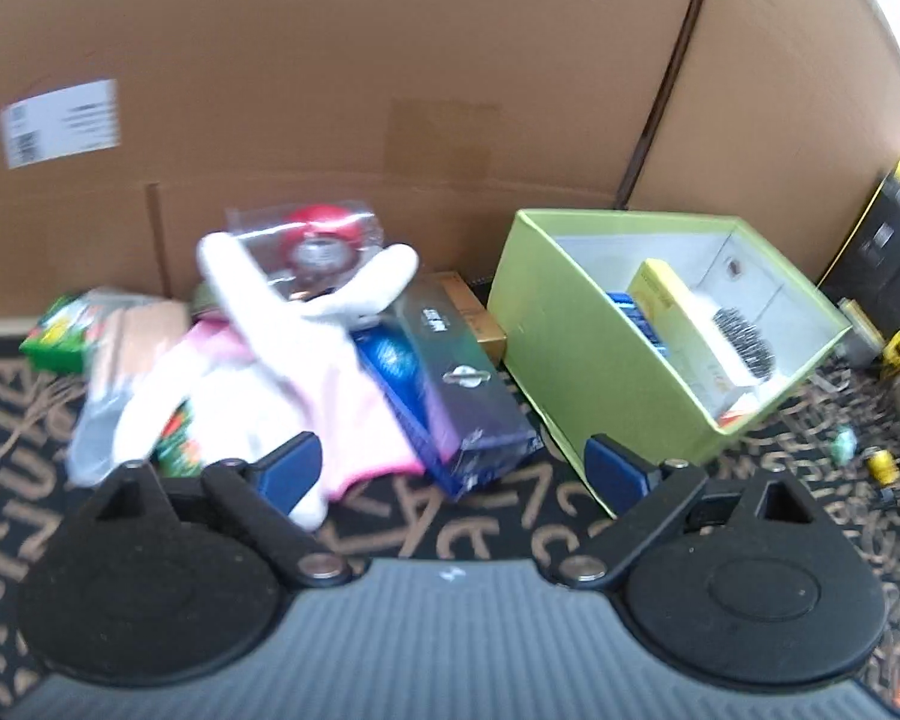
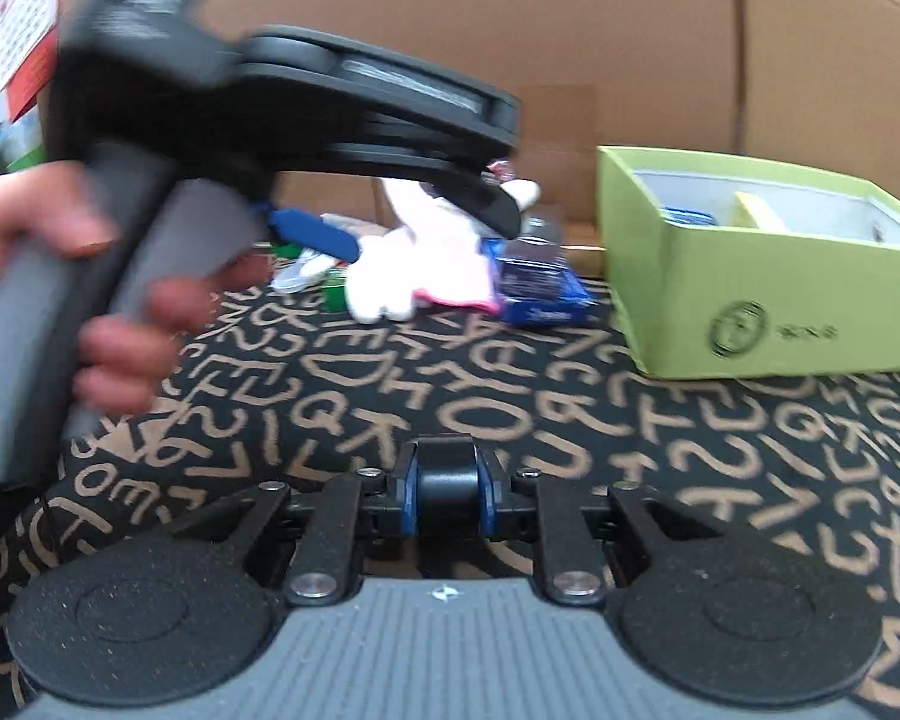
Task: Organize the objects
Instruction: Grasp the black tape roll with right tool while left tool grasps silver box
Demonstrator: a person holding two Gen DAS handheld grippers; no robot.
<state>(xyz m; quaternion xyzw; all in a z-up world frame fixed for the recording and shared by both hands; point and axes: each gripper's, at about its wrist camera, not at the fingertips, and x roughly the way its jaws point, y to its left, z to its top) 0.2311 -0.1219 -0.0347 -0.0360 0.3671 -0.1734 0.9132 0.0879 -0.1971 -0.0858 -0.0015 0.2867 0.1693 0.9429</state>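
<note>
The left gripper (image 1: 450, 468) stands with its jaws wide apart and nothing between them, over a black rug (image 1: 498, 528) printed with tan letters. Landmark: the green box (image 1: 576, 354). Left of the green box lies a heap of loose things: a white plush toy (image 1: 282, 312) on top, a dark blue carton (image 1: 462, 396) touching the toy's right side and near the box's left wall, a red item in a clear bag (image 1: 324, 234) behind the toy, and a small green packet (image 1: 60, 336) at the heap's far left. Inside the green box lean a yellow carton (image 1: 666, 300) and a hairbrush (image 1: 744, 342). Behind everything stands a cardboard wall (image 1: 390, 90).

The right gripper (image 2: 447, 495) is clamped on a small black object (image 2: 447, 489), low over the rug, well short of the green box, which sits ahead to its right. In the right wrist view, a hand (image 2: 90, 300) holds the left gripper's handle left of the heap.
</note>
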